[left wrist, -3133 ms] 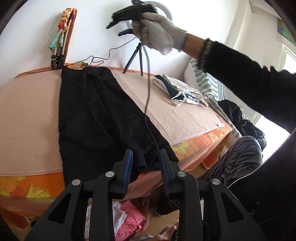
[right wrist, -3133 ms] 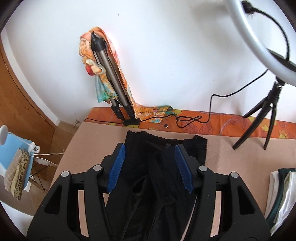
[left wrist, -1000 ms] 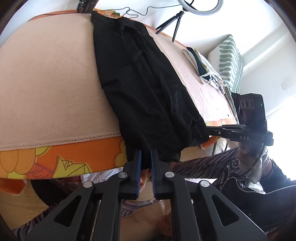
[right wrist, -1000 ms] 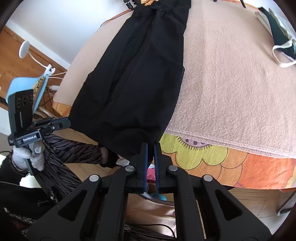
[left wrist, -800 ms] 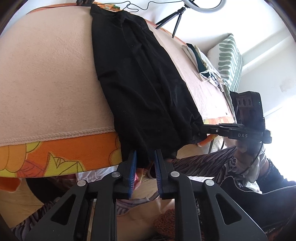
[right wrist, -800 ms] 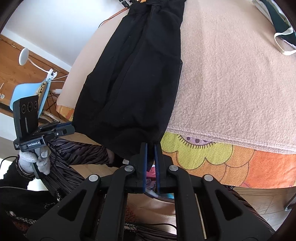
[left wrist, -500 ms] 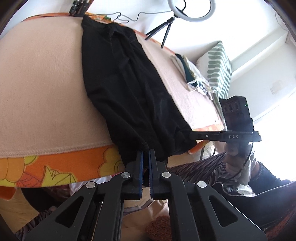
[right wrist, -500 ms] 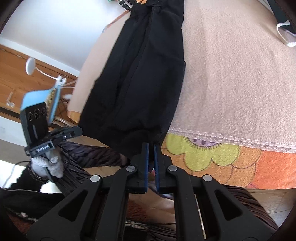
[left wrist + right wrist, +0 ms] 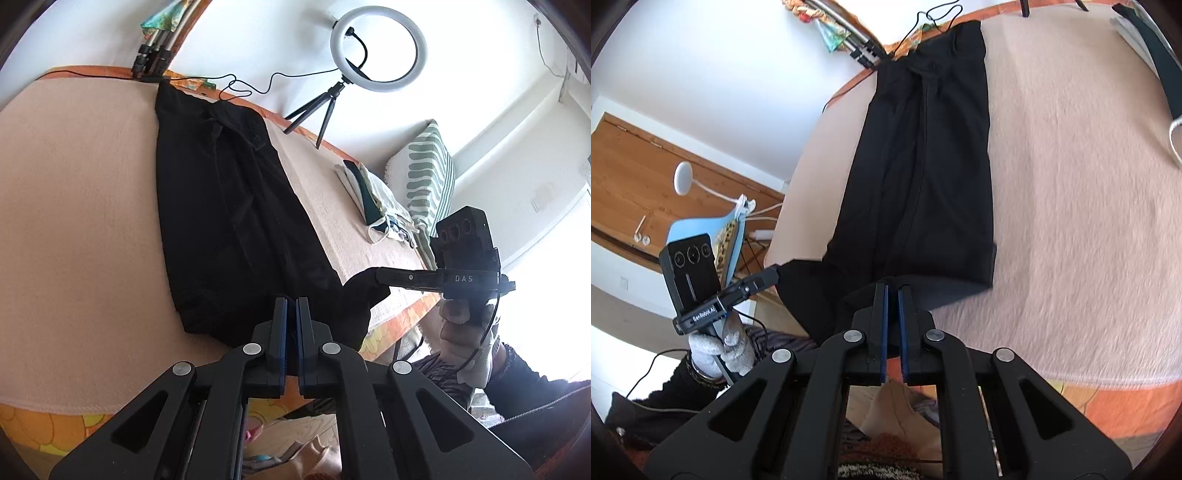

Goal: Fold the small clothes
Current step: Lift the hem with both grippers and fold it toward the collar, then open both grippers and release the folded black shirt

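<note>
A pair of black trousers (image 9: pixel 229 206) lies lengthwise on the beige blanket (image 9: pixel 74 221), waistband at the far edge; it also shows in the right wrist view (image 9: pixel 923 158). My left gripper (image 9: pixel 291 306) is shut on the near hem at one corner. My right gripper (image 9: pixel 892 295) is shut on the other hem corner. Both hold the hem lifted above the blanket. Each gripper shows in the other's view: the right one (image 9: pixel 384 278), the left one (image 9: pixel 772 275).
A ring light on a tripod (image 9: pixel 376 48) stands at the far edge beside cables (image 9: pixel 251 81). Folded light clothes (image 9: pixel 376 199) and a striped pillow (image 9: pixel 428 177) lie to the right. A folded tripod (image 9: pixel 849 40) leans on the wall. A blue chair (image 9: pixel 713 229) stands left of the bed.
Both grippers have risen and moved forward over the bed with the trouser hem in them. The hem hung over the near edge before and now is lifted above the blanket.
</note>
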Action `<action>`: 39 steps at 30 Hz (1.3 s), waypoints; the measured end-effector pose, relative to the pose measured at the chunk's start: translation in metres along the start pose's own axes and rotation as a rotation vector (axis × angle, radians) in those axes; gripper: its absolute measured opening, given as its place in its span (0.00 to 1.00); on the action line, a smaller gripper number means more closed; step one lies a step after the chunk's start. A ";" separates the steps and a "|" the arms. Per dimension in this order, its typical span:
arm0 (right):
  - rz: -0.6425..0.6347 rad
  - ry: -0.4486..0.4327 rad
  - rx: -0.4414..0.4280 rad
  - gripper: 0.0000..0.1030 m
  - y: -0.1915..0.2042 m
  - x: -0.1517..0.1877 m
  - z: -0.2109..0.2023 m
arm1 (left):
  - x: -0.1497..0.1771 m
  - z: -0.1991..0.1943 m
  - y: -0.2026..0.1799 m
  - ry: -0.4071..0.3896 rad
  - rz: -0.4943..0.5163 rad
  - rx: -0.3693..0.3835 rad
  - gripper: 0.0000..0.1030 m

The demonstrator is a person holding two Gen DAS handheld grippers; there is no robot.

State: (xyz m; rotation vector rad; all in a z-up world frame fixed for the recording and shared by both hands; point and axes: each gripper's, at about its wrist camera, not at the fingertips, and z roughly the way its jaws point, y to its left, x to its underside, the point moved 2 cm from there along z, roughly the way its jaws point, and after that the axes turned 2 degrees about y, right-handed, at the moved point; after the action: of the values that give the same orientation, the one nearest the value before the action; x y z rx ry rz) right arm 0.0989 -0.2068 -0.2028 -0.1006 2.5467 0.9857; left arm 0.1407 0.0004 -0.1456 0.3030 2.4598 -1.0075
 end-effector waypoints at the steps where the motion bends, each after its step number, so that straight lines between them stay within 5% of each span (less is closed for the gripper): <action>1: 0.010 -0.006 -0.003 0.06 -0.001 -0.006 0.000 | -0.005 0.001 0.001 0.001 0.003 -0.002 0.02; 8: 0.021 -0.034 0.016 0.06 -0.010 -0.055 -0.003 | -0.054 0.008 0.020 -0.040 0.013 -0.050 0.02; 19: 0.154 0.008 0.035 0.06 -0.056 -0.104 0.039 | -0.078 0.046 0.072 0.022 -0.056 -0.142 0.02; 25: 0.212 0.000 -0.029 0.14 -0.072 -0.109 0.027 | -0.084 0.043 0.070 0.010 -0.023 -0.164 0.20; 28: 0.137 -0.058 -0.013 0.31 -0.065 -0.109 0.008 | -0.084 0.032 0.068 -0.018 0.001 -0.149 0.24; 31: -0.084 -0.089 0.094 0.31 -0.045 -0.106 -0.003 | -0.078 0.030 0.063 0.009 0.119 -0.178 0.24; 39: -0.535 0.000 0.318 0.31 -0.006 -0.072 0.022 | -0.064 0.060 0.054 0.112 0.326 -0.275 0.24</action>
State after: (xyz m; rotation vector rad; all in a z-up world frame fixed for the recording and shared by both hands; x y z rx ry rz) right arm 0.1734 -0.2029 -0.1930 -0.6475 2.4373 0.3725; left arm 0.2358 -0.0061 -0.1842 0.6566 2.4989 -0.5233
